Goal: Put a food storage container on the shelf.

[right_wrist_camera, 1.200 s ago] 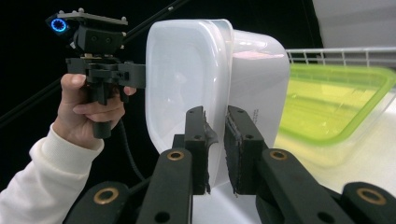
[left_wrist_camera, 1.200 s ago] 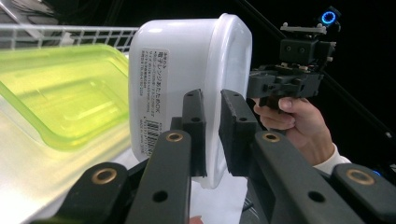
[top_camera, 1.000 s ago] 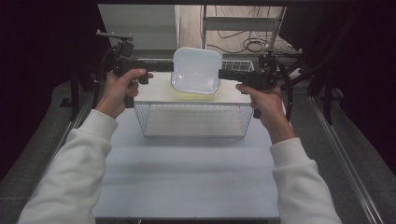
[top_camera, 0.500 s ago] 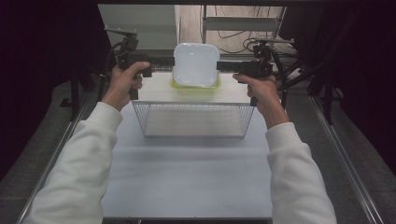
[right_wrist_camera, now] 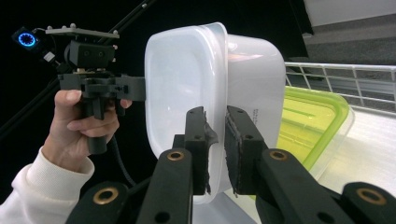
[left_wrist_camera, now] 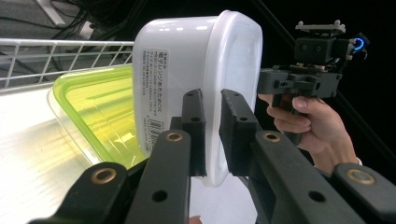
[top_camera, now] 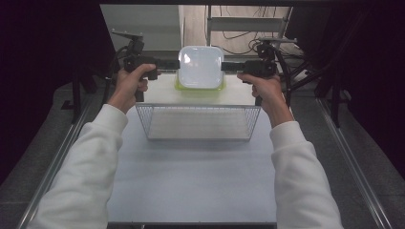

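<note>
Holding one white container (top_camera: 200, 67) by its rim between two grippers, tipped on edge above the far side of the table (top_camera: 191, 181).

The left gripper (left_wrist_camera: 212, 133) has its jaws nearly closed on one side of the rim, and the right gripper (right_wrist_camera: 215, 149) pinches the opposite side the same way. The grip is thin and only on the lip, so the container could pivot or slip out if either hand eases, twists or pulls apart unevenly; it would likely drop onto the green-lidded container (left_wrist_camera: 95, 114) lying just under it, or knock the wire basket (top_camera: 198, 121) nearby. By my count: two grippers, two hands, one white container, one green-lidded container, one basket.
</note>
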A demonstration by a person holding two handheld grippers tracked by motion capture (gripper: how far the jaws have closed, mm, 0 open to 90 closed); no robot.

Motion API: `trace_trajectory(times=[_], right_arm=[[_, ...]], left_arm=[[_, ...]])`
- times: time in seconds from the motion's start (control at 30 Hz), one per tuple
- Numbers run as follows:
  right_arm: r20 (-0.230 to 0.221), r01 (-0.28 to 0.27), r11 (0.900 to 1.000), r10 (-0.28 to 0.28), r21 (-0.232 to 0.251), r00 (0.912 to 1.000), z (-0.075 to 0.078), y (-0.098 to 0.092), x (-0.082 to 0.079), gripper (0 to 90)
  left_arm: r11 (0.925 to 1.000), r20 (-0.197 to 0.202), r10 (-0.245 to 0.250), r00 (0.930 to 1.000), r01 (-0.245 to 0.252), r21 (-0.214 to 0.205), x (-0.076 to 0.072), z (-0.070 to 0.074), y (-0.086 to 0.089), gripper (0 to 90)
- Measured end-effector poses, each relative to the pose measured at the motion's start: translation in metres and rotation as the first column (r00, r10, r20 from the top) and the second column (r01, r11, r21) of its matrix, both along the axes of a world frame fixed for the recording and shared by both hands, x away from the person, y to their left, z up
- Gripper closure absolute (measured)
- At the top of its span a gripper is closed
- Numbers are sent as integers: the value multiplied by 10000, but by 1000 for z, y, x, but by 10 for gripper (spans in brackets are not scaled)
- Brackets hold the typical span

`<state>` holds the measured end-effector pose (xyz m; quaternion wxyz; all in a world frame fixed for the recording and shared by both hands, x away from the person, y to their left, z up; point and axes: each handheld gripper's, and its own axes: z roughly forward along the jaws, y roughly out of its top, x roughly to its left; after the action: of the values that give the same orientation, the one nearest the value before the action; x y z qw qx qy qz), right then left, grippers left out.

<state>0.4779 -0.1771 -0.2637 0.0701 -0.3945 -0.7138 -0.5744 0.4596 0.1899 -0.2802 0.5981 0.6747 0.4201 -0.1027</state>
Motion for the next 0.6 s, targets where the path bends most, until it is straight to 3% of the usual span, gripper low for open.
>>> trace_trajectory(times=[0.27,0.6], right_arm=[[-257,58,9996,-51,287,9997,-3,-3,6,788],[-765,243,9965,-182,798,9969,-7,-3,19,765]], left_arm=[[9999,-278,28,9996,-32,-141,5,-3,-2,806],[9964,-1047,214,9943,-298,-800,19,-6,1,801]])
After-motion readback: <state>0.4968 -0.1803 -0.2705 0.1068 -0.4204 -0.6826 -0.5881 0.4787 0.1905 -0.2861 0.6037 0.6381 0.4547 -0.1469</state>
